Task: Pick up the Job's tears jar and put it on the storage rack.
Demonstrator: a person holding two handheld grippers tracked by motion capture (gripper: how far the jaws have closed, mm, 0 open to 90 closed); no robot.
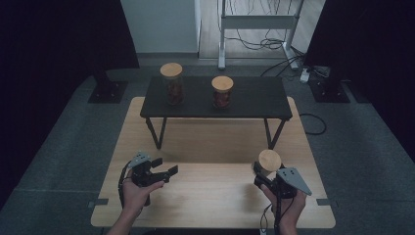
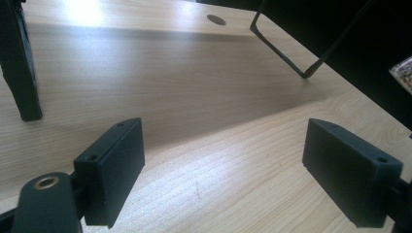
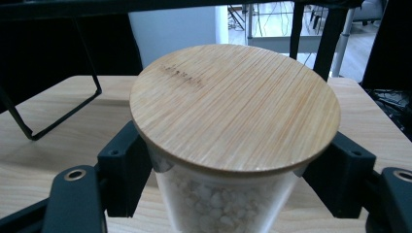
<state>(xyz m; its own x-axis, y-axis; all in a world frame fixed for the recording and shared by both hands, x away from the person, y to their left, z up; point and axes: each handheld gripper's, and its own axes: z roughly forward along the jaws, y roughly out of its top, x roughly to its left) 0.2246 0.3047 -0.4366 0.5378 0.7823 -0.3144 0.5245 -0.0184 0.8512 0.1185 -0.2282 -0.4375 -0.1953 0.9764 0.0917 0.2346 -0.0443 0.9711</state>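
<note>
Jar [image 3: 228,145] clamped under its lid by right gripper [image 1: 268,177], near table's [image 1: 205,191] right front. Left gripper [image 1: 164,170] agape, empty. Likely next: lift to shelf [image 1: 254,93] beside two jars.

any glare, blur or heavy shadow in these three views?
High view: dim, dark corners, shelf shadowing the table. Left gripper view: bright glare patch on the wood at the top left, shelf shadow across it, near pads soft. Right gripper view: jar lid sharp, well lit; background window light slightly blown.
</note>
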